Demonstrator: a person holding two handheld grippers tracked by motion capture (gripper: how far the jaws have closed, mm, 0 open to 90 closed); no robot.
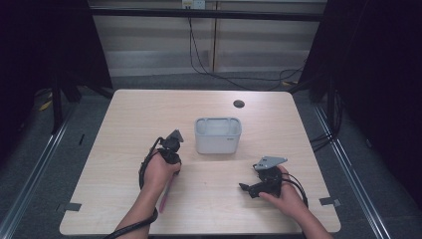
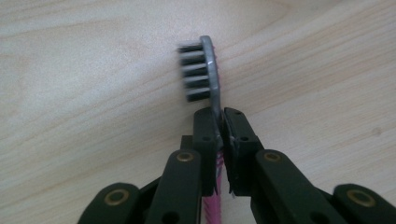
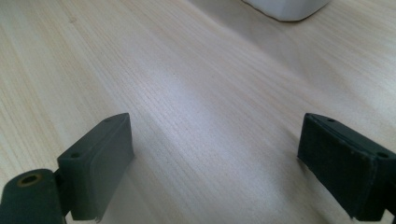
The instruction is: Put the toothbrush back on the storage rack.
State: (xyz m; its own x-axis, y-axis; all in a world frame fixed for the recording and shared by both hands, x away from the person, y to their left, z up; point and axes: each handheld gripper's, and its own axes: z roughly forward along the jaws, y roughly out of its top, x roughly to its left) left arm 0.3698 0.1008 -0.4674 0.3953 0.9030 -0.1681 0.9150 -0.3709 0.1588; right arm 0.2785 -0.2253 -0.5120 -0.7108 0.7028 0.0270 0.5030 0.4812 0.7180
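Note:
A toothbrush with a grey head and black bristles [image 2: 201, 70] and a pink handle [image 2: 215, 205] lies against the wooden table. My left gripper [image 2: 221, 121] is shut on its neck, just below the head. From above, the left gripper [image 1: 172, 162] points down at the table left of centre, and the pink handle [image 1: 166, 194] sticks out toward the person from under the hand. My right gripper [image 3: 215, 163] stands open over bare wood with nothing between its pads. In the high view the right gripper [image 1: 245, 187] sits low at the front right, pointing left.
A white rectangular container [image 1: 218, 135] stands at the table's middle, just right of the left gripper; its corner [image 3: 285, 7] shows beyond the right gripper. A dark round hole [image 1: 239, 103] lies behind it. Cables run across the floor past the far edge.

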